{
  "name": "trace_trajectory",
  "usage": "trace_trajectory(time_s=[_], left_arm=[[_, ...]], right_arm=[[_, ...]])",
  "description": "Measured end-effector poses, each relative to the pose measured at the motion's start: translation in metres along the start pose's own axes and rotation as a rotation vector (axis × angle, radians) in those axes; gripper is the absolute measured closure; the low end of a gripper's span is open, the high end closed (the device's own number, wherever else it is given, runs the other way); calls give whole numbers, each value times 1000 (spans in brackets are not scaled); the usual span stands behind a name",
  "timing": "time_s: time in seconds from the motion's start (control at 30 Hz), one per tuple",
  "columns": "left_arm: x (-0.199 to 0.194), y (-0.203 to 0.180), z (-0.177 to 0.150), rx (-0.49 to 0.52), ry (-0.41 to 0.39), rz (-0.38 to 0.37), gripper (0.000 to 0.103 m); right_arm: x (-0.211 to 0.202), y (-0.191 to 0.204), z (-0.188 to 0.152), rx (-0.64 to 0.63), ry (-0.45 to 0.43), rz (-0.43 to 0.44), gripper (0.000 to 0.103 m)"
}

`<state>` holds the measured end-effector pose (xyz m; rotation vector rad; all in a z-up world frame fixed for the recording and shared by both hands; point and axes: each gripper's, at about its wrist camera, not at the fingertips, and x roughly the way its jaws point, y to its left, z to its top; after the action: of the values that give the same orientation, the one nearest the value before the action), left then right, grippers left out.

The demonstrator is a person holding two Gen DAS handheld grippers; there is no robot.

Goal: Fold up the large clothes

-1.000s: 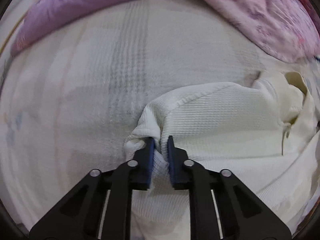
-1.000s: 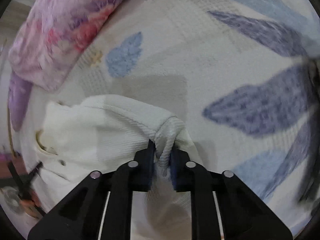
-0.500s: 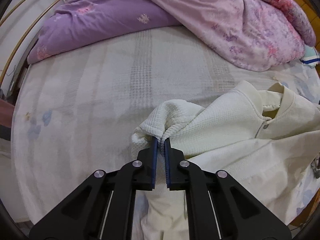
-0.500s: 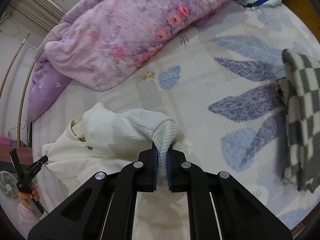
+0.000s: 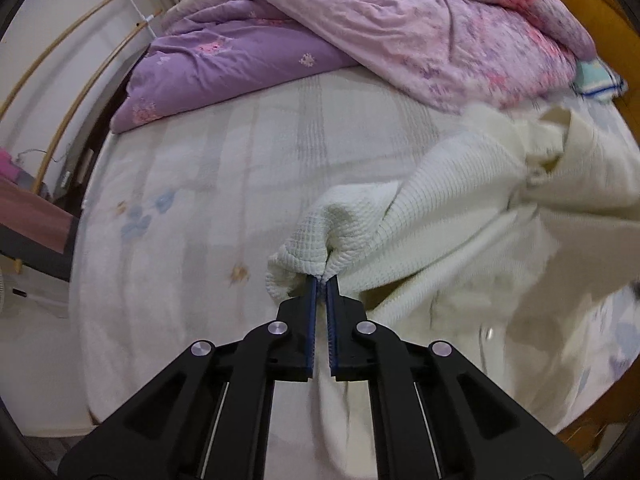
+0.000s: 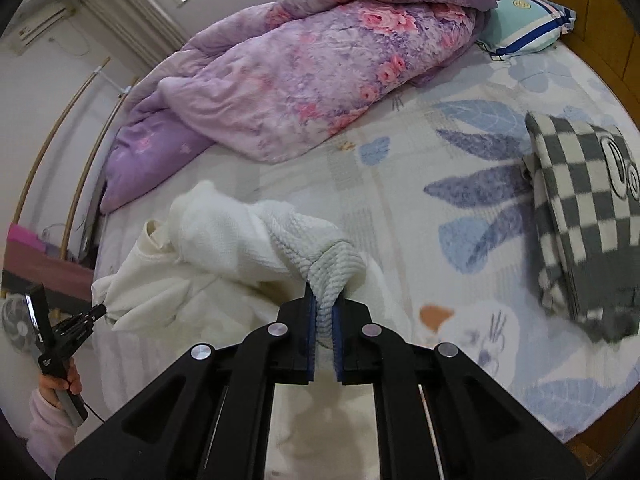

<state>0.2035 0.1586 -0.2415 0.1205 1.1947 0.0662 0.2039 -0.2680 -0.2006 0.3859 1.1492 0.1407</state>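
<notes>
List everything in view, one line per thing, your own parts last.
cream garment: one, cream white waffle knit, lifted over the bed, pinched at two ends.
quilt: one, purple and pink floral, bunched along the far side of the bed.
bedsheet: one, pale with blue leaf print, covering the bed.
checked blanket: one, grey and white, folded at the bed's right edge.
pillow: one, teal with blue stripes, by the wooden headboard.
fan: one, white, on the floor at far left.
left gripper: one, black with blue pads, shut on the garment.
right gripper: one, black with blue pads, shut on the garment.
hand: one, pink sleeve, holding the left gripper's handle.
</notes>
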Motion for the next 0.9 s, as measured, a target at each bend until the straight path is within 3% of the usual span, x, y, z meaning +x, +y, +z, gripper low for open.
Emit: trace_trajectory(time_s=[0.13,0.27,0.37,0.4,0.47,0.57,0.6,0.63,0.67,0.7,0.73,0.9], left_arm=[[-16,-14,-60,11,13,13,99],[-5,-26,-134,7,67,21,101],[24,-31,-190,-18,161,5,101],[45,-35,-215,-15,234,48,103],[78,-35,-249,-39,351,110,103],[93,-24,-282,-128,430,83,103],[87,-21,-285,-148,422,66,103],[73,-15,-286,-165,395,46,102],[64,-13,-285,-167,380,42,101],[53,-10,-283,-167,364,37,95],[42,-8,-278,-169,347,26,89],[4,-10,-232,-151,197,-56,82]], right_arm=[[-5,-5,-62,-19,22,10,97],[10,-18,-138,3,61,19,97],[42,-26,-196,-71,126,-74,97],[57,-31,-216,-86,162,-115,96],[86,-49,-250,-50,249,-170,96],[91,-64,-264,41,288,-186,92],[86,-66,-262,79,298,-164,88],[78,-66,-258,117,316,-137,75],[72,-65,-255,129,327,-134,50],[59,-61,-250,131,323,-142,39],[51,-58,-247,125,308,-139,34],[17,-26,-230,41,217,-86,34]])
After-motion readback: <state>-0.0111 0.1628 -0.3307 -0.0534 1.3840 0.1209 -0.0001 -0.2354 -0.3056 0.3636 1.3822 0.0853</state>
